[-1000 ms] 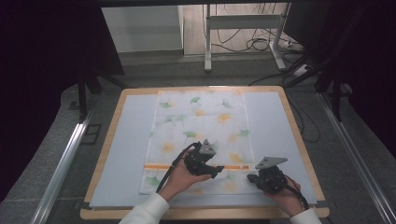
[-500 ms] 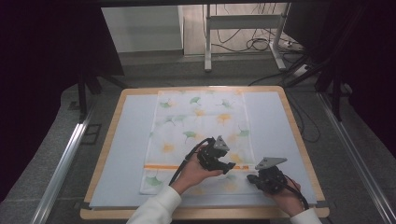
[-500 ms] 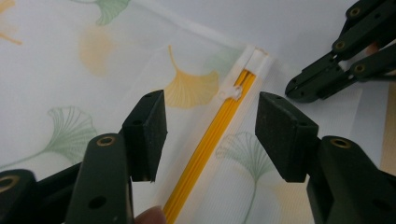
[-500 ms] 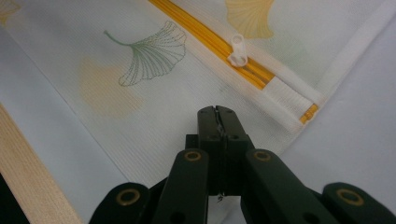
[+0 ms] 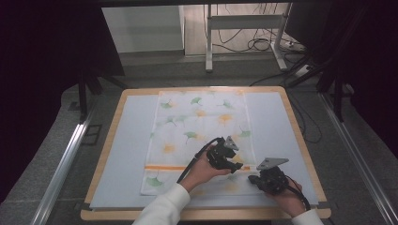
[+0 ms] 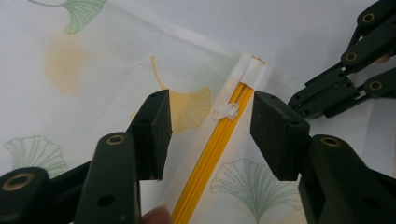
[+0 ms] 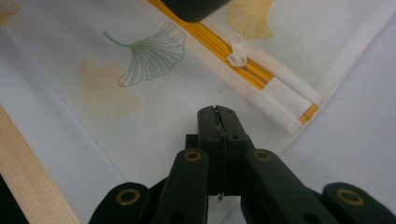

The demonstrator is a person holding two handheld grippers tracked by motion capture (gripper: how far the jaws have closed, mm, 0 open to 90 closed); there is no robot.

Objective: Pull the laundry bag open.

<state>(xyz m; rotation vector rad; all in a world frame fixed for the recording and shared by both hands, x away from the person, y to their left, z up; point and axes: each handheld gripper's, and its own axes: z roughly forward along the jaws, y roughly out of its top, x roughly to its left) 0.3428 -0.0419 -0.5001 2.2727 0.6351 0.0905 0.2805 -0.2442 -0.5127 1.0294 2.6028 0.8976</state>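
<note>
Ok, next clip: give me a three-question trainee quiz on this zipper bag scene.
1. True or false: the left gripper has its pads clamped on the white zipper pull.
2. Which gripper is shut? A) left B) right
3. What colour are the zipper teeth on the ginkgo-print mesh bag?

Key: 1 false, the pull lies between open jaws, which have just been closing; 2 B; 3 orange-yellow.

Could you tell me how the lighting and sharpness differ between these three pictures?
High view: table evenly lit, surroundings dark, laundry bag soft and pale. Left gripper view: zipper pull fairly sharp, the near black jaws slightly soft, no harsh glare. Right gripper view: mesh and yellow zipper crisp, far top edge blurred.
</note>
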